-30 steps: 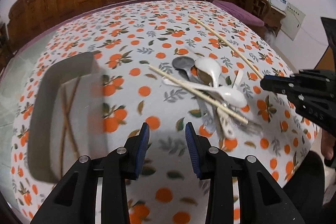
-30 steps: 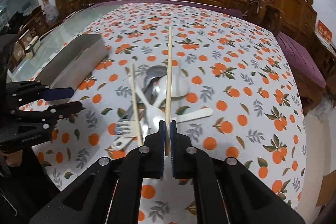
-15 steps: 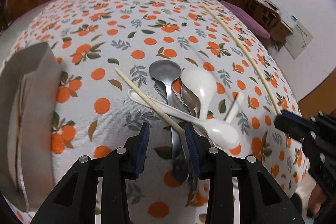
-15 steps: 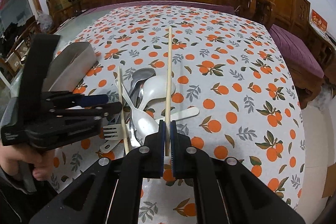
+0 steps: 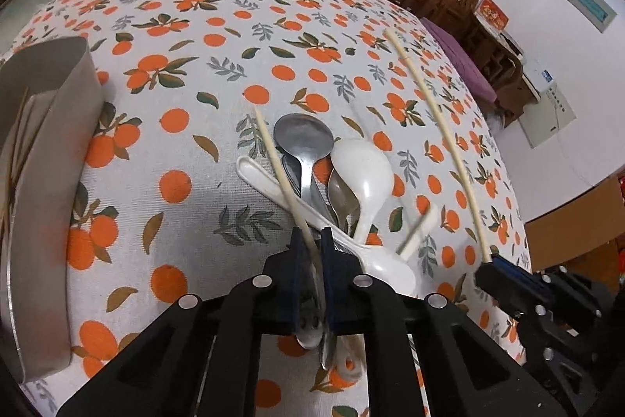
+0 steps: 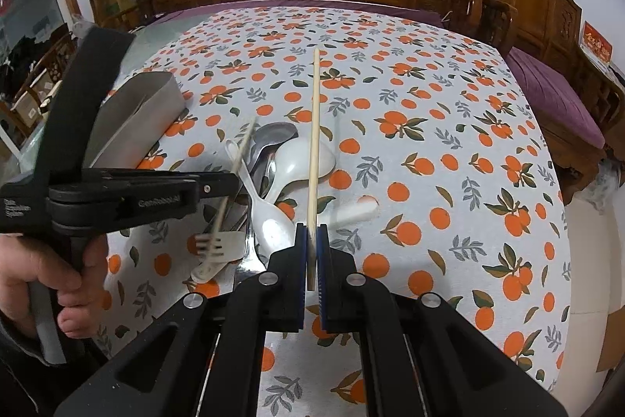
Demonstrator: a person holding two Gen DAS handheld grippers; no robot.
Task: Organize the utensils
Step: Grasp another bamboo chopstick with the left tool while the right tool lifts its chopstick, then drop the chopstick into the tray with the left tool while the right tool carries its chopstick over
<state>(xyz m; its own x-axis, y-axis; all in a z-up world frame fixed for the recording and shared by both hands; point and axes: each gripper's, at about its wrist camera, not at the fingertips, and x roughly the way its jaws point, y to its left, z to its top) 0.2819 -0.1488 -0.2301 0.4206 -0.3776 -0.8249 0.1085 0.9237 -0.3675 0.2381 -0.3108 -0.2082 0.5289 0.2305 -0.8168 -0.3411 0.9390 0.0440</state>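
Chopsticks are what both grippers hold, one stick each. The left gripper (image 5: 311,235) has just been closing its jaws, and they now pinch a pale chopstick (image 5: 279,170) that runs up and away from its fingertips, slanting left over the pile of cutlery. Under that stick, right in front of the left gripper, lie a metal spoon (image 5: 304,137), a white soup spoon (image 5: 365,167) and a long white plastic spoon (image 5: 269,184), all heaped and touching. A fork (image 6: 216,247) with blurred tines lies at the near edge of the pile, below the left gripper as the right camera sees it.

The right gripper (image 6: 311,239) has its pads pressed together on a second chopstick (image 6: 314,139), which points straight ahead from its fingertips, its shaft crossing over the white soup spoon's bowl. In the left camera this gripper sits off to the right of the pile.

A grey metal tray (image 5: 58,159) stands to the left of the left gripper, well apart from the heap, with thin sticks inside it along its far wall. A hand (image 6: 37,294) grasps the left gripper's handle. Everything rests on a tablecloth (image 6: 449,127) printed with oranges.
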